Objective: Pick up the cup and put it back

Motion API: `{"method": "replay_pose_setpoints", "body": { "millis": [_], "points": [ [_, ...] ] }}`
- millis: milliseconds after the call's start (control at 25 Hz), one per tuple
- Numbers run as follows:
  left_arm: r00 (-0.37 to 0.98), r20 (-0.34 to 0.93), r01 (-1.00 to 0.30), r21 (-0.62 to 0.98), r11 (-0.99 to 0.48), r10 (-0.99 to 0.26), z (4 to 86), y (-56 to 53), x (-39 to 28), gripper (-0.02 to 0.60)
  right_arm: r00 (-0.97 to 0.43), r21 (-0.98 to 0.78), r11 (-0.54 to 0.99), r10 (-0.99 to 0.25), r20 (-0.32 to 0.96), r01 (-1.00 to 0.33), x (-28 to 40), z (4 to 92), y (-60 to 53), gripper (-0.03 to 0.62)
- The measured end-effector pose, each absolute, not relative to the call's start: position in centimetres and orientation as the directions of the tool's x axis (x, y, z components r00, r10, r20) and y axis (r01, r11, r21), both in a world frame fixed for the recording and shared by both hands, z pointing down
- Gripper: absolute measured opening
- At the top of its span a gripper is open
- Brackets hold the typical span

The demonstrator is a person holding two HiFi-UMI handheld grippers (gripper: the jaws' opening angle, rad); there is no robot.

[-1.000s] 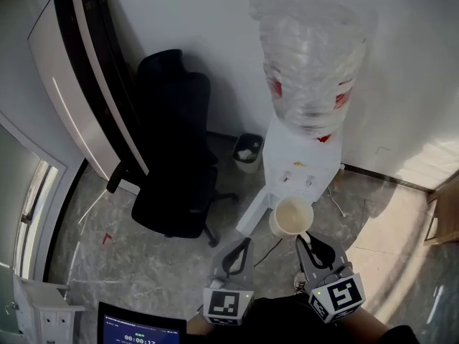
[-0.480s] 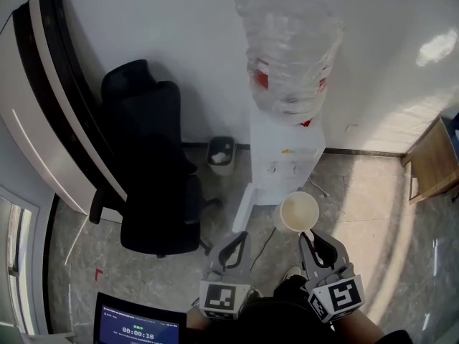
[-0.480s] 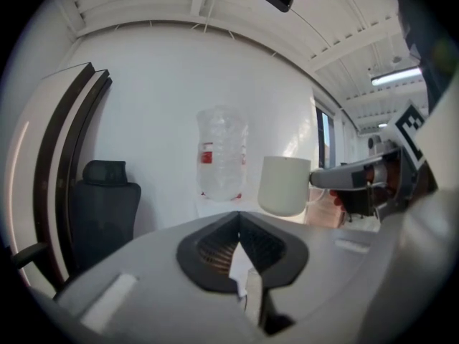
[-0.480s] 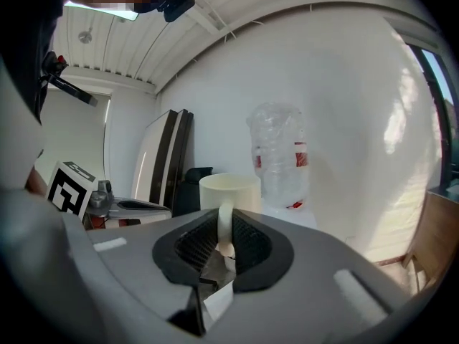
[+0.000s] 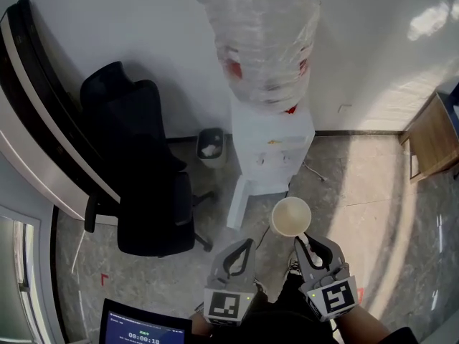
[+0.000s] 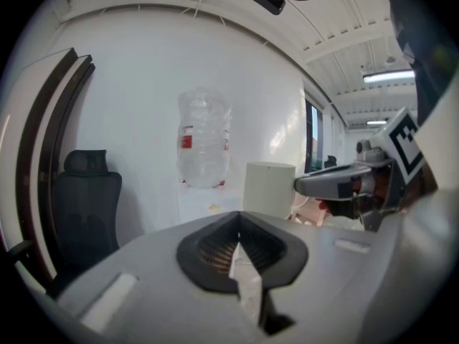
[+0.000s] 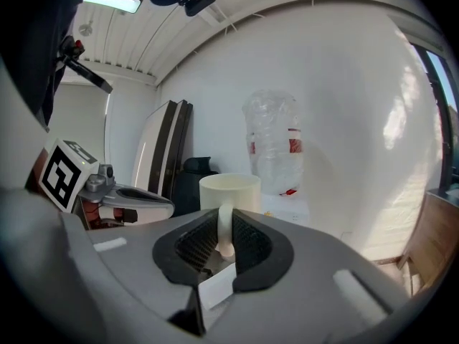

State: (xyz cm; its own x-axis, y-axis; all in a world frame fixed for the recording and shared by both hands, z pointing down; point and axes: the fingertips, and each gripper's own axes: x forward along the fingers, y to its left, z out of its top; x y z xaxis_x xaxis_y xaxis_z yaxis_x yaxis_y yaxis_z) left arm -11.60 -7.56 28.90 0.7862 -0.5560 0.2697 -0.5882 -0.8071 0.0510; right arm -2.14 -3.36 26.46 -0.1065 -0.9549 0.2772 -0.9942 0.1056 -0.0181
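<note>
The right gripper view shows what the head view hides: the right gripper (image 7: 224, 228) is clenched on the handle of a cream mug (image 7: 229, 190), held upright in the air before a water dispenser (image 7: 287, 206). The left gripper view shows the left gripper (image 6: 239, 239) pressed closed on nothing. Only the head view looks into the mug, which looks empty, and into a small bin (image 5: 210, 146) of crumpled white rubbish by the wall.

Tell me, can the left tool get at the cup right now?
Probably yes. The cup hangs in open air, held by its handle in the right tool; the left tool sits beside it, shut and empty, with nothing between. It would need to open.
</note>
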Motion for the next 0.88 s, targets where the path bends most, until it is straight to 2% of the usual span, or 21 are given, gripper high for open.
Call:
{"method": "replay_pose_setpoints", "body": {
  "millis": [440,640,880],
  "points": [
    [0.704,0.32,-0.671,0.004,-0.742,-0.634,32.4,-7.5,-3.3,0.003,-0.343,-0.126,0.319,-0.89,0.3,-0.939,3.6,33.8,-5.7,0.051],
    [0.633,0.373,-0.733,0.006,-0.68,-0.679,34.1,-7.7,-2.4,0.003,-0.463,-0.155,0.436,-0.832,0.306,-0.887,4.7,35.9,-7.2,0.051],
    [0.643,0.373,-0.729,0.03,-0.684,-0.669,36.5,-9.2,0.1,0.003,-0.474,-0.119,0.46,-0.83,0.293,-0.88,6.3,38.3,-8.9,0.051]
  ]
}}
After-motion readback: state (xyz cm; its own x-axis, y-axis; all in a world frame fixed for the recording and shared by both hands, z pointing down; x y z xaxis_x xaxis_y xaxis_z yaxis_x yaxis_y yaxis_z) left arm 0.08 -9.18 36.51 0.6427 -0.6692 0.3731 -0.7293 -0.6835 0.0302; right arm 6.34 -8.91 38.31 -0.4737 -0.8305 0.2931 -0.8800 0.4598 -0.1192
